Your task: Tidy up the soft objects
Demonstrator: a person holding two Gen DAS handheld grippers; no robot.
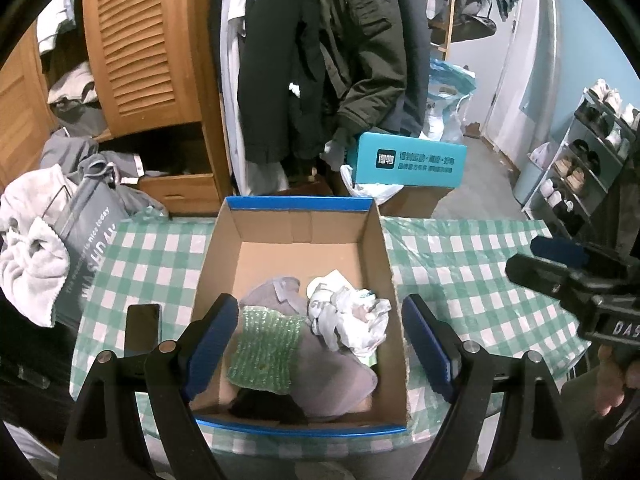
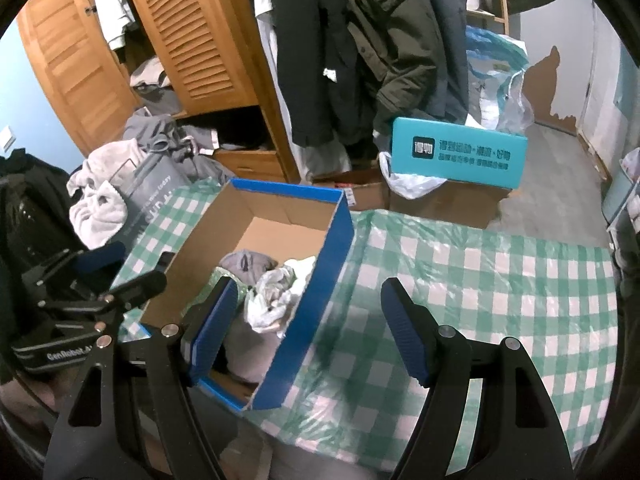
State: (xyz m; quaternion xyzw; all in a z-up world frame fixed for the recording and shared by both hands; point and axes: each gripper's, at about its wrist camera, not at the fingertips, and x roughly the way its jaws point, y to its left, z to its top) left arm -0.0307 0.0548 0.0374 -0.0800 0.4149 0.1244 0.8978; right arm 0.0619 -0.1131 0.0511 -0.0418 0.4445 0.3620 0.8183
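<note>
The left gripper (image 1: 320, 344) hangs spread wide and empty above the cardboard box (image 1: 296, 232), framing the green knitted cloth (image 1: 266, 354) inside. The cloth lies flat on a grey garment (image 1: 340, 376), its long axis running toward the box's far wall. The right gripper (image 2: 308, 336), also wide and empty, straddles the box's blue right wall.

A worktop (image 1: 460, 264) under a green-and-white checked plastic cover fills the foreground. Behind it stands a wooden wardrobe (image 1: 132, 44) with louvred doors, one door open, clothes spilling from its lower shelf. Dark coats (image 1: 320, 52) hang beside it. On the grey floor (image 1: 484, 172) cardboard cartons carry a teal box (image 1: 408, 160) printed with white characters, with plastic bags behind. The walls are pale blue; a shoe rack (image 1: 584, 160) lines the right wall. In the right wrist view, paint has flaked off low on the far wall (image 2: 548, 92).
</note>
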